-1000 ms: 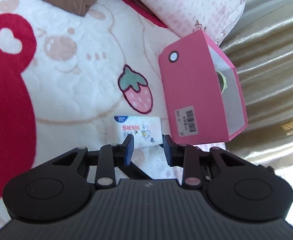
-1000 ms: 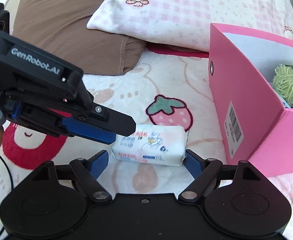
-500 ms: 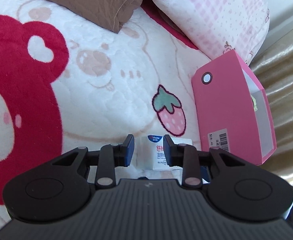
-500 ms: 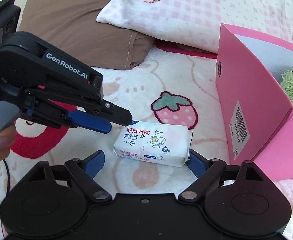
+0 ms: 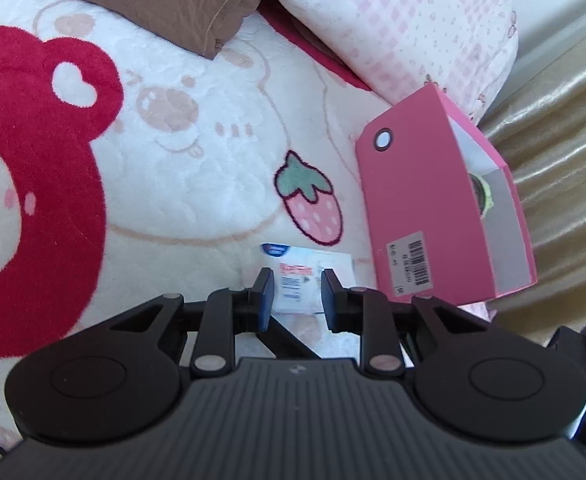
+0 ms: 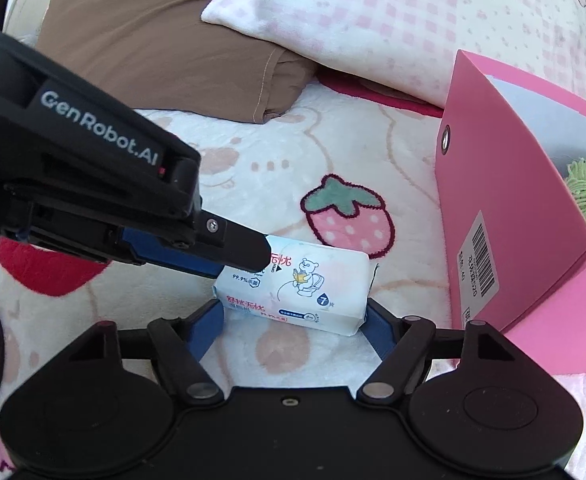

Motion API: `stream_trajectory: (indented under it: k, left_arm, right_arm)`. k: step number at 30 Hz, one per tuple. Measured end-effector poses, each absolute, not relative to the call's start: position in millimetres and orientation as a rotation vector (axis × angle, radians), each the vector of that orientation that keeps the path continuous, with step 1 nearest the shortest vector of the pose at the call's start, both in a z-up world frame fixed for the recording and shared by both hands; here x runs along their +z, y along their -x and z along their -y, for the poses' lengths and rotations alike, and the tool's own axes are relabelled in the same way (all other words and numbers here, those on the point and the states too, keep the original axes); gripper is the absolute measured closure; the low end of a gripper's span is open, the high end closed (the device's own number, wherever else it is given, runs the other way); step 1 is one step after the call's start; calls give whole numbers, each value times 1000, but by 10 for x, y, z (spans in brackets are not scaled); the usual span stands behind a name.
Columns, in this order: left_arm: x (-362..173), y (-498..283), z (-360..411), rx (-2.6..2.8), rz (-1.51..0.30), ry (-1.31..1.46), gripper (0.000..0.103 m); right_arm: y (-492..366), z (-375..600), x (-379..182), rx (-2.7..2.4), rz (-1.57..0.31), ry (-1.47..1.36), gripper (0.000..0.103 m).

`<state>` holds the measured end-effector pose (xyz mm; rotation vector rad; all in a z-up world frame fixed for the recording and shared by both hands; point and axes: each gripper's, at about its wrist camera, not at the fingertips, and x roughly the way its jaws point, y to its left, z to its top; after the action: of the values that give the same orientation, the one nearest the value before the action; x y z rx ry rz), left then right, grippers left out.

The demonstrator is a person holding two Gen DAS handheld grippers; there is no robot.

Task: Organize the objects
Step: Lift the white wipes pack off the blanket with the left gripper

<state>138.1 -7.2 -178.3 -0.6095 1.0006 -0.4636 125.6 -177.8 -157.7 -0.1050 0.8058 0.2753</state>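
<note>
- A wet-wipe pack [image 6: 295,286] lies on the bed blanket [image 6: 393,152], beside a pink box [image 6: 505,200].
- Right tongs [image 6: 295,326] are spread, flanking the pack.
- Left tongs [image 5: 297,294] are partly spread over its end.
- Risk: both sets may collide, or the soft pack may slip.

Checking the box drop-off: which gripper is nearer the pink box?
Right. The right gripper straddles the wipes pack just beside the pink box; the left gripper reaches the pack's far end, farther from the box.

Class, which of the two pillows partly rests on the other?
The pink checked pillow; its lower corner overlaps the plain brown pillow.
</note>
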Motion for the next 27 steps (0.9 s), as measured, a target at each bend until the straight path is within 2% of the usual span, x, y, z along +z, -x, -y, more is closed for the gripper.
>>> stream_trajectory:
  k: [2,7,11,18,22,25,27]
  left_arm:
    - [-1789,-1322,95,-541,-1027,733,81]
    - [-1617,-1135,253,-509,-1000,637,81]
    - [-1606,-1114,80,-461,-984,641,81]
    - [-1814,-1377,-153,-350,-1007,560,81]
    - [-1898,-1486,-160,-324,-1005,518,74]
    - [-1952,-1463,-120,-352,-1037,560,73]
    - [-1969,-1394,-72,-359,-1061,576,72]
  right_arm:
    - [-1215,1774,-1522,345,-815,84,45]
    - [-1043,1595,-1435,360,-811,160,45]
    - [-1014,1665,-1485,347,-824,111,36]
    - [-1097,1699,-1535,349,-851,25,33]
    - [-1147,1653,-1567,341,-870,6,29]
    - [-1158,1652,-1543,348,-869,12,26]
    - [-1165,1659,-1537,334,-864,18,20]
